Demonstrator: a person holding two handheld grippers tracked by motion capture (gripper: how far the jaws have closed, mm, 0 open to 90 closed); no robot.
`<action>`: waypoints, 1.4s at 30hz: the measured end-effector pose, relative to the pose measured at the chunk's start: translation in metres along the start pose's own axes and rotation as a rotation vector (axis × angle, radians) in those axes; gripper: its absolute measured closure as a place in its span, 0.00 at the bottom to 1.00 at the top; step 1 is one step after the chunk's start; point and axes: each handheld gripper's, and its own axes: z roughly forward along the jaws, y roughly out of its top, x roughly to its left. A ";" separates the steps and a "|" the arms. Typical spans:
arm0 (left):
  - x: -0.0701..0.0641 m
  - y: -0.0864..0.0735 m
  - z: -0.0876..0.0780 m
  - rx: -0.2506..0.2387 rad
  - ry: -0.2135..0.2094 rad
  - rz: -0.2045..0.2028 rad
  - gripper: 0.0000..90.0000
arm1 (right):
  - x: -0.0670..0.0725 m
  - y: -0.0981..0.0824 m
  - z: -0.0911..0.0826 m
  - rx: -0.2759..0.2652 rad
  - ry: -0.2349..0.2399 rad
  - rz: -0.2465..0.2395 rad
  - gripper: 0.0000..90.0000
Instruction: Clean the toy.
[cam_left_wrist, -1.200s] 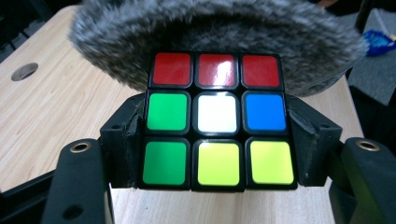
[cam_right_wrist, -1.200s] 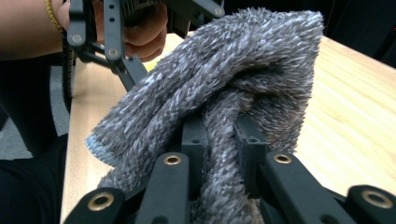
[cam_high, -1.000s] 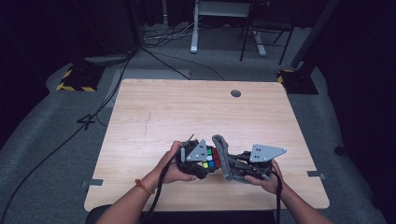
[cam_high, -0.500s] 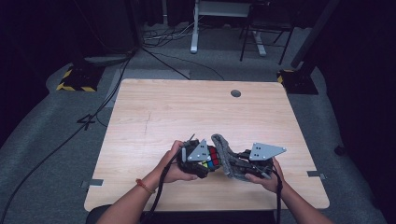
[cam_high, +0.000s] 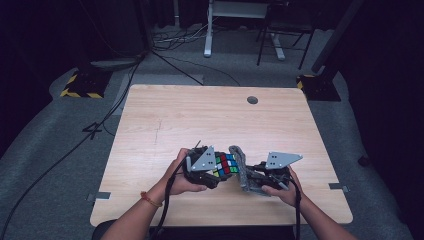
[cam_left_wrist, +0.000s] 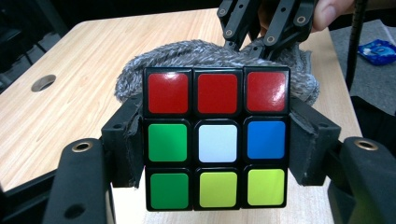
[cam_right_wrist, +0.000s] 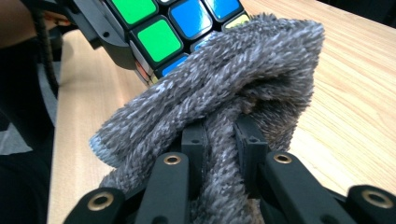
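The wooden table (cam_high: 165, 125) lies wide under my two hands, and I work near its front edge. In my right hand, the right gripper (cam_right_wrist: 219, 140) has its jaws pressed almost together, and they pinch a fold of the grey fluffy cloth (cam_right_wrist: 224, 88). The cloth bunches up over the jaws and touches the far side of the cube (cam_left_wrist: 217, 140). In my left hand, the left gripper (cam_left_wrist: 217, 154) has its two jaws pressed on the left and right sides of the cube, so it holds the cube above the table, between my two hands. The face toward me has three red squares on top, then green, white and blue, then green and two yellow-green squares at the bottom.
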 end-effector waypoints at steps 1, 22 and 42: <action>0.000 0.000 0.000 -0.001 0.002 -0.004 0.37 | -0.001 0.000 -0.001 -0.010 0.005 0.004 0.86; -0.002 -0.006 0.016 0.087 0.010 0.016 0.36 | 0.006 0.006 -0.005 -0.044 0.001 -0.047 0.86; -0.003 -0.001 0.007 0.049 0.008 0.022 0.37 | 0.004 0.005 -0.004 -0.008 0.007 -0.038 0.86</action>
